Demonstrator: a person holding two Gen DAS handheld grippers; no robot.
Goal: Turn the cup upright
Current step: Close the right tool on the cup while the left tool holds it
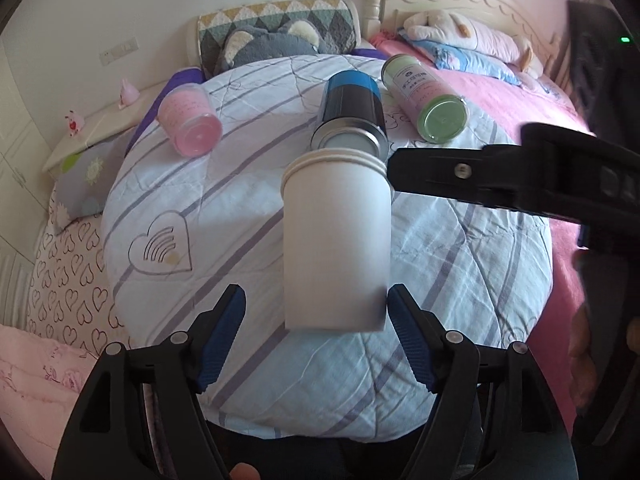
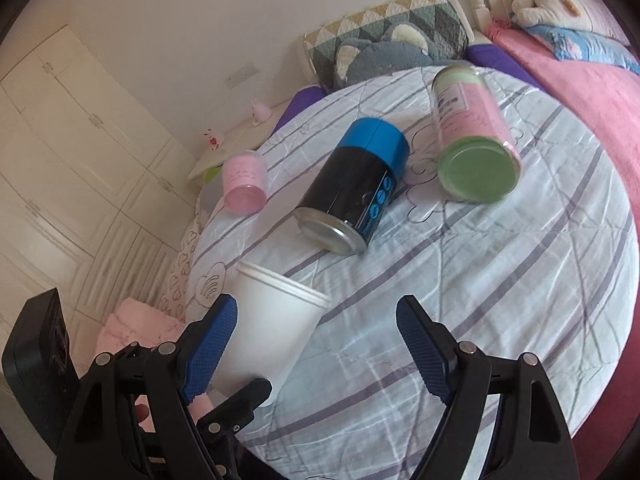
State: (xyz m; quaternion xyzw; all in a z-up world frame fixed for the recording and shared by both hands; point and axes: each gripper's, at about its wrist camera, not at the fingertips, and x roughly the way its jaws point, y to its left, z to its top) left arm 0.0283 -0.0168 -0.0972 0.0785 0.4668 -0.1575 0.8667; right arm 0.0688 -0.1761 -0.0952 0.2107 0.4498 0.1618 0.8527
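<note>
A white paper cup stands between my left gripper's open blue-padded fingers, rim away from the camera; its base is close to the right pad, the left pad is apart from it. In the right wrist view the cup stands with its rim up on the quilt, touching my right gripper's left pad. My right gripper is open and holds nothing. One of its fingers reaches in beside the cup's rim in the left wrist view.
On the round striped quilt lie a black and blue can, a green and pink jar and a small pink jar. Pillows and plush toys sit behind. A wardrobe stands left.
</note>
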